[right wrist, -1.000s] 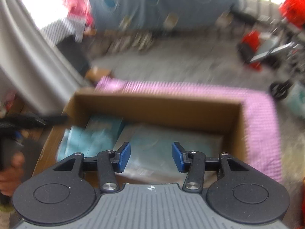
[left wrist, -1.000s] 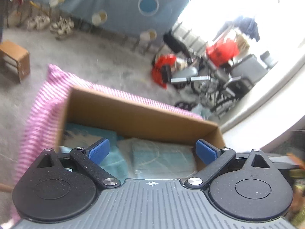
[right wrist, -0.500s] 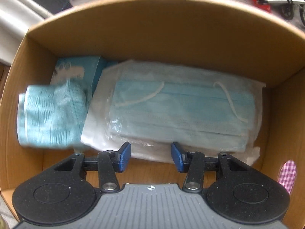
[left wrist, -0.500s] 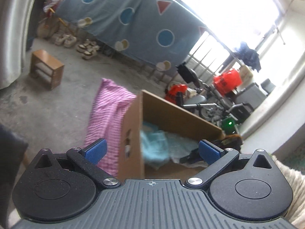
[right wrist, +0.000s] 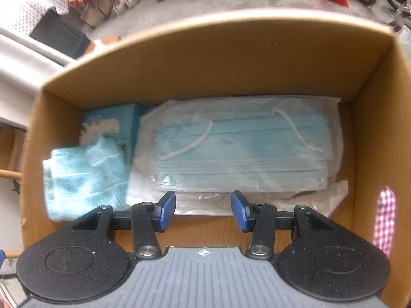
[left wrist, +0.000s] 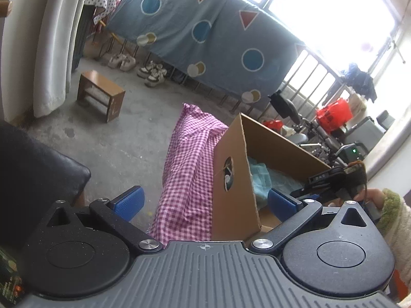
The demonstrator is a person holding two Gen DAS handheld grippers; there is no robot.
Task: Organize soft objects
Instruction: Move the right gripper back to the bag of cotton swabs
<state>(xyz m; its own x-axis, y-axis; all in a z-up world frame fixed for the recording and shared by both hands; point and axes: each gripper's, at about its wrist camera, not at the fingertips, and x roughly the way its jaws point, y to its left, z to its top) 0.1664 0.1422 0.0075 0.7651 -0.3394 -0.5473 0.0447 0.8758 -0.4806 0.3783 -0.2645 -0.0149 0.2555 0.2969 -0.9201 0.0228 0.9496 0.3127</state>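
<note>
Concrete floor [left wrist: 123, 138] was noted beside the cardboard box [right wrist: 218, 61]; inside it, the right gripper [right wrist: 203, 209] was spread, empty, above bagged masks [right wrist: 241, 146]; outside it, the left gripper [left wrist: 205, 200] was spread, empty.

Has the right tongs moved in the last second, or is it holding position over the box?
Yes. The right tongs has dropped down into the cardboard box, closer to the pack of masks.

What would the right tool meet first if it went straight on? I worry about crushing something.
Probably the bag of face masks in the cardboard box: the open right tool points at the bag's near edge; depth is unclear.
</note>
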